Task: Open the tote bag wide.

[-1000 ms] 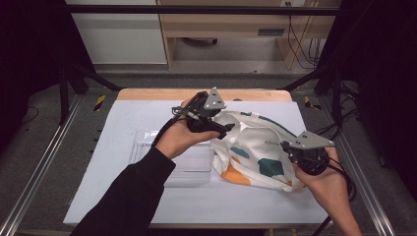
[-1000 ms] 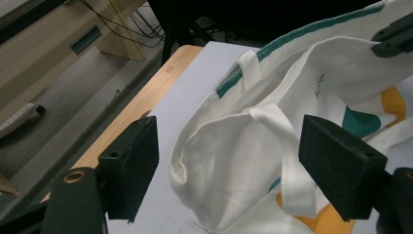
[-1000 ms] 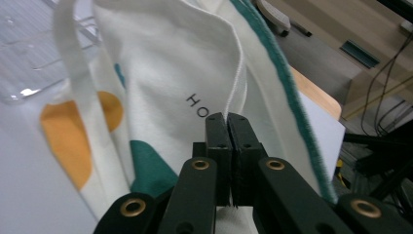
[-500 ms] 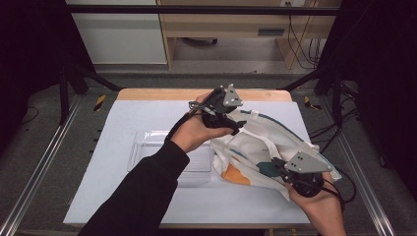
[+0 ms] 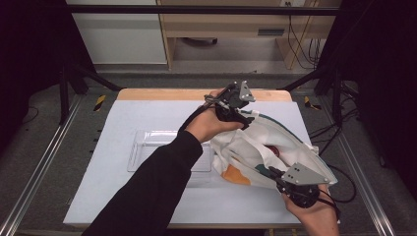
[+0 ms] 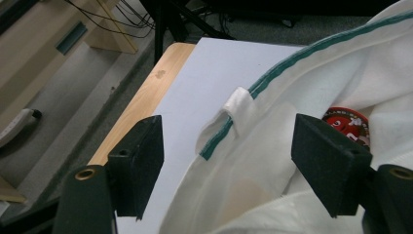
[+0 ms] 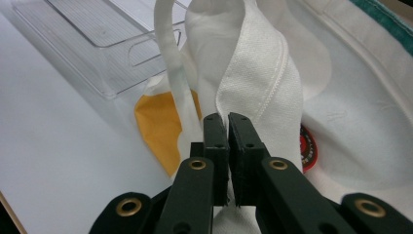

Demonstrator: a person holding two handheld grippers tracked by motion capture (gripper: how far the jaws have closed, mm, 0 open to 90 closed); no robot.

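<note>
Pinching a fold of the white cloth bag [image 7: 253, 83], the right gripper [image 7: 228, 122] has its jaws pressed together on the fabric at the near right corner of the tabletop [image 5: 147, 118]; the bag spreads away from it toward the far side, a red round packet [image 5: 273, 150] showing in its mouth; the left gripper [image 6: 229, 146] hangs over the bag's far, green-trimmed rim with jaws wide apart, the cloth between them but untouched by either pad, and they have just been closing a little; a clear plastic tray [image 5: 152, 147] lies just left of the bag; since a second ago the left gripper has travelled rightward along the far edge, and the right gripper has drawn nearer the person and lower.
</note>
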